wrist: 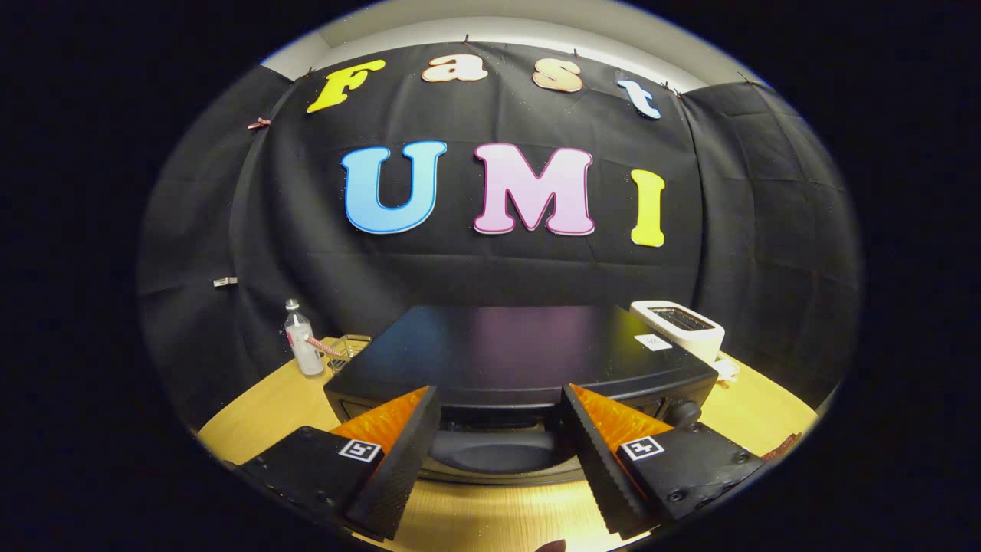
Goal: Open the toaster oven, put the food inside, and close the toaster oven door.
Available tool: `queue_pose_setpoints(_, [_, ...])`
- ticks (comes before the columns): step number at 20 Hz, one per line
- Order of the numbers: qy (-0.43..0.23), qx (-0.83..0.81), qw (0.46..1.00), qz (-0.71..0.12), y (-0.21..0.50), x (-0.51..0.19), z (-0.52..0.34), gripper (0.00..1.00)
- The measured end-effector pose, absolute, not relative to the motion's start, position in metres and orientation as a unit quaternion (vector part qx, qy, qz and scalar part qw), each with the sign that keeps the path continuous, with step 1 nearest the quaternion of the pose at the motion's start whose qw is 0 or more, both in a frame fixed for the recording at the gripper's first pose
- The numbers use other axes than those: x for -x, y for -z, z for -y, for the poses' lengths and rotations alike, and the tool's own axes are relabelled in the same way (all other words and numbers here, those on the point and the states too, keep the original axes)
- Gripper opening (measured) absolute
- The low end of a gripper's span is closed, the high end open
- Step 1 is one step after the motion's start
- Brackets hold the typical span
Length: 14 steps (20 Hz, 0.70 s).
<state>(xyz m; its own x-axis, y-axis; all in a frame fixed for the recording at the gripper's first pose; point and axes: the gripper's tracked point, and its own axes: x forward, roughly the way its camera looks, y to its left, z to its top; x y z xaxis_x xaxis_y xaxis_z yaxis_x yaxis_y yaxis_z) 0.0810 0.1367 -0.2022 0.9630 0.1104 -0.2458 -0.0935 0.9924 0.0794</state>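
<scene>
A black toaster oven (506,349) stands on the wooden table (253,414), seen from above and in front. Its glossy top stretches away beyond my fingers. My gripper (500,397) is open, with its fingertips at the oven's upper front edge and nothing pressed between them. Between the fingers lies the oven's dark front with a curved handle or window (494,454); I cannot tell whether the door is ajar. A control knob (684,414) shows just past the right finger. A thin reddish-brown strip (782,445), possibly food, lies on the table at the far right.
A white pop-up toaster (678,326) stands behind the oven's right corner. To the oven's left are a clear plastic bottle (301,345) and a small wire rack (349,349). A white label (653,342) sits on the oven top. Black cloth walls close the booth.
</scene>
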Motion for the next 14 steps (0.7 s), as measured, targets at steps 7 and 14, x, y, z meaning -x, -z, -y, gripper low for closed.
queue_pose_setpoints(7, [-0.043,-0.034,0.991,-0.124,0.201,-0.06,-0.132,0.98])
queue_pose_setpoints(14, [-0.049,-0.038,0.987,-0.147,0.217,-0.021,-0.129,0.98])
